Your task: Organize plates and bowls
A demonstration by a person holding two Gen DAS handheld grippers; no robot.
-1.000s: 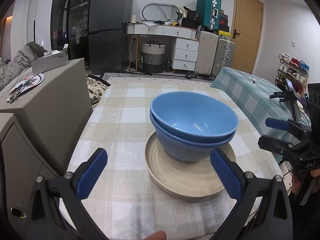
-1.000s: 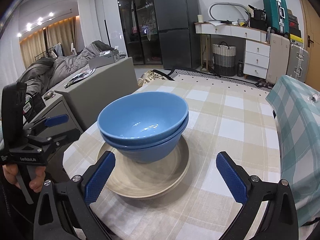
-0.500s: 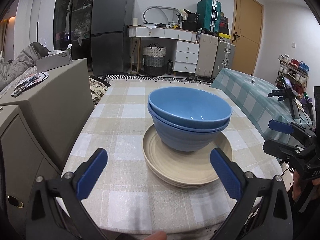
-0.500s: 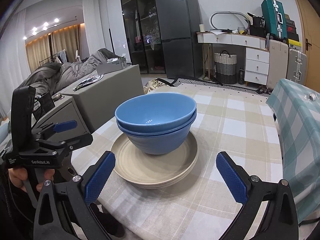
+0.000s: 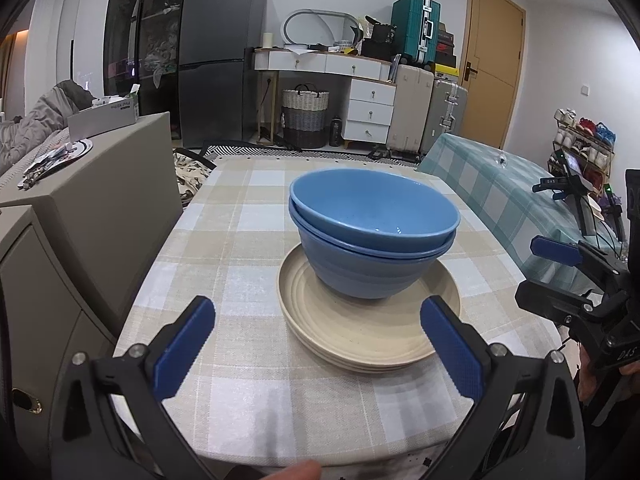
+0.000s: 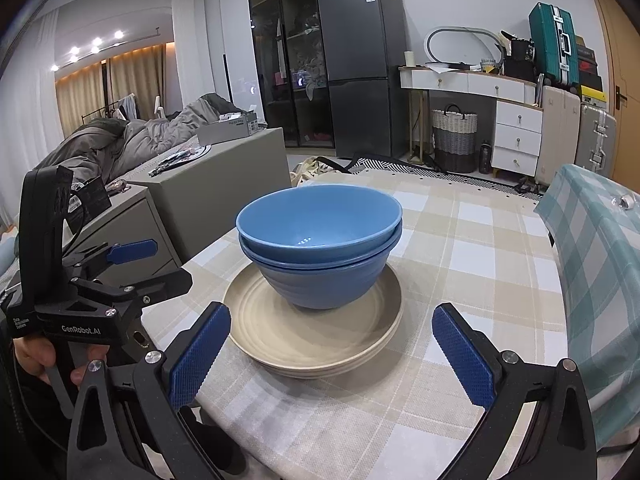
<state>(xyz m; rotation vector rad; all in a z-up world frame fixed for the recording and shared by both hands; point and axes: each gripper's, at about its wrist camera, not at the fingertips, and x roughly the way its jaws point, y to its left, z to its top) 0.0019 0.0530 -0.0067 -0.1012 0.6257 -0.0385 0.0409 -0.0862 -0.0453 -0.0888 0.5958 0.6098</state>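
While 2 bowls [image 5: 372, 236] top plates [image 5: 360, 332] | grey cabinet [image 5: 92, 184] beside table [image 5: 240, 248]

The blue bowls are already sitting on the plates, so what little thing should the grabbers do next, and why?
Probably nothing more than easing away. Two blue bowls sit nested on the stacked beige plates, and both the left gripper and right gripper are open and empty, short of the stack.
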